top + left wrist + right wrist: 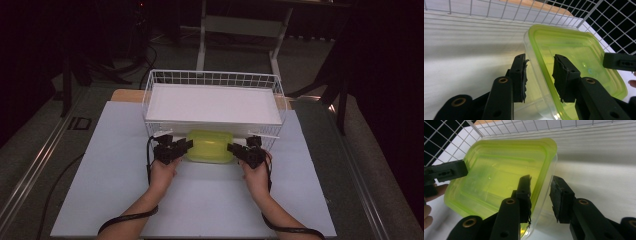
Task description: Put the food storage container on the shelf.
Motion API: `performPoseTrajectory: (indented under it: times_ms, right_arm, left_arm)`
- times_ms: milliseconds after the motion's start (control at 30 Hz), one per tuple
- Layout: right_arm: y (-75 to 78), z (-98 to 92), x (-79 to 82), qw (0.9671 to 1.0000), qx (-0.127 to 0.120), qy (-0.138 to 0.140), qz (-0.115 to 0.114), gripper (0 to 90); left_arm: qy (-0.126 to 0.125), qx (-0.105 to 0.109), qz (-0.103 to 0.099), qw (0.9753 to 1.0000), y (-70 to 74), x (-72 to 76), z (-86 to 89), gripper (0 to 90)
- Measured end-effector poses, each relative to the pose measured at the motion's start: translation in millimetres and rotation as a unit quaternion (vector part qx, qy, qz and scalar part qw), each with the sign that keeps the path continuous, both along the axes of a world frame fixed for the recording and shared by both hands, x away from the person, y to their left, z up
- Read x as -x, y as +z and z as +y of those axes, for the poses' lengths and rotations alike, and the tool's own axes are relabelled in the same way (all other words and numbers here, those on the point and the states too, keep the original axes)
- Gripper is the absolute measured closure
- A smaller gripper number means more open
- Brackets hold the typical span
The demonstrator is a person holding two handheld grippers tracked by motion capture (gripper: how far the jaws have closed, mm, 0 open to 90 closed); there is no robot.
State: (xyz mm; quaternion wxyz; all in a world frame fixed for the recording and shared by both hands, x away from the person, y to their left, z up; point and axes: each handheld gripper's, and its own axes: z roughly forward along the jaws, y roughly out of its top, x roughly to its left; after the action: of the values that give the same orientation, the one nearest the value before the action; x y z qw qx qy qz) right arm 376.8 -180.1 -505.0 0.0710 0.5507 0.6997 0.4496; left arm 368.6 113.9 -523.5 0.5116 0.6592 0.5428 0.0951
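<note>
A yellow-green lidded container (210,146) with a clear body is just in front of the white wire basket (212,79). My left gripper (182,146) is at its left end and my right gripper (235,148) at its right end. In the left gripper view the container's (574,50) edge runs between my left gripper's (540,58) jaws, one pad on the lid and one against the clear wall. The right gripper view has the same hold by my right gripper (540,180) on the container (499,175). I cannot tell whether the container rests on the table.
The basket holds a flat white slab (212,105) that covers its floor. A white sheet (200,200) covers the table under my forearms. Black cables trail from both grippers. Dark floor and a table frame (240,25) lie beyond.
</note>
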Motion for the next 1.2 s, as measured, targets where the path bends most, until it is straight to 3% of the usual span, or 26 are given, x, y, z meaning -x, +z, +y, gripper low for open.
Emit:
performPoseTrajectory:
  times_ms: [133, 200, 300, 533, 667, 800, 900, 967, 1200]
  right_arm:
    - [-0.1, 1.3, -1.0, 1.0, 0.0, -0.002, -0.001, 67.8]
    - [-1.2, 1.8, -1.2, 0.9997, 0.011, 0.004, -0.021, 65.3]
    - [-0.6, 2.6, 0.9, 0.9994, 0.011, 0.01, -0.03, 61.7]
    - [8.4, 0.6, 10.3, 0.9975, 0.018, 0.019, -0.065, 56.7]
    - [15.2, 2.6, 21.9, 0.9958, 0.026, 0.04, -0.079, 56.2]
    - [21.0, 5.7, 37.9, 0.9944, 0.021, 0.061, -0.084, 56.4]
    - [23.0, 10.0, 49.2, 0.9931, 0.015, 0.081, -0.084, 58.4]
    - [23.0, 13.7, 56.3, 0.9929, 0.019, 0.088, -0.078, 65.6]
    - [11.5, 28.1, 69.1, 0.9905, 0.038, 0.121, -0.054, 85.9]
  left_arm:
    - [-0.006, 0.011, 0.003, 0.9999, 1.5, -1.8, -0.1, 55.6]
    - [-0.012, 0.007, 0.002, 0.9999, 2.8, -1.8, -0.3, 49.1]
    - [-0.016, 0.012, -0.002, 0.9998, 4.7, -0.3, -0.1, 42.1]
    - [-0.048, 0.021, -0.029, 0.9982, 6.0, 8.4, 4.6, 28.2]
    - [-0.06, 0.01, -0.046, 0.9971, 9.9, 17.3, 5.7, 17.9]
    - [-0.069, -0.008, -0.068, 0.9953, 15.3, 29.0, 8.2, 14.4]
    - [-0.081, -0.009, -0.081, 0.9934, 18.1, 37.4, 9.5, 12.3]
    - [-0.088, -0.021, -0.087, 0.9921, 19.6, 44.5, 9.2, 3.7]
    - [-0.105, -0.028, -0.107, 0.9883, 19.2, 68.4, 9.7, 2.8]
